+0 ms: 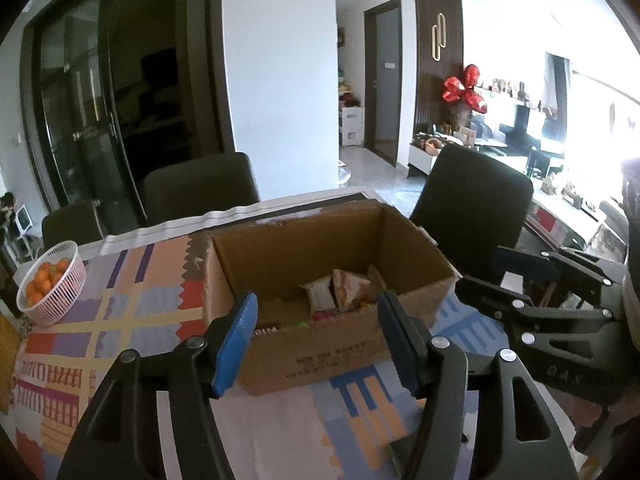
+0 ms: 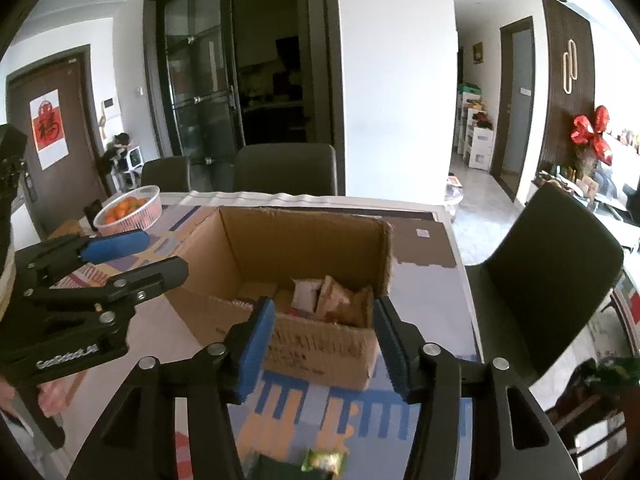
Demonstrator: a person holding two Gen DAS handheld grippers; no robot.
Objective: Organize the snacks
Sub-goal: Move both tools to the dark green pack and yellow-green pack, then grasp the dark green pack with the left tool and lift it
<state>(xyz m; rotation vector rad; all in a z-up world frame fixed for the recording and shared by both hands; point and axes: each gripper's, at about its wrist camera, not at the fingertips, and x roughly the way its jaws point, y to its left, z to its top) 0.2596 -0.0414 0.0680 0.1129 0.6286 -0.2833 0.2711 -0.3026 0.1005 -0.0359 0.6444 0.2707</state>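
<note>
1. Box [image 1: 320, 280]: an open cardboard carton is set on a patterned cloth [image 1: 132, 320] over the table, at 12 o'clock from both grippers.
2. Snacks [image 1: 340, 292]: several pale and orange packets are seen lying inside the box, heaped toward its near right corner; the same packets [image 2: 328, 296] are shown in the right wrist view.
3. Left gripper [image 1: 316, 344]: the jaws are released, with blue pads spread apart and nothing between them; only the box front is framed in the gap.
4. Right gripper [image 2: 324, 348]: the jaws are likewise parted and empty, held before the near wall of the box. It is also seen from the side at 3 o'clock in the left wrist view.
5. Green packet [image 2: 324, 460]: 1 small wrapped snack is seen on the cloth at 6 o'clock in the right wrist view, outside the box, below the parted fingers.
6. Basket [image 1: 52, 284]: a white basket of oranges [image 1: 42, 280] is placed at 10 o'clock from the box, well apart from it.
7. Chairs [image 1: 472, 208]: dark chairs are drawn up at the far side of the table.
</note>
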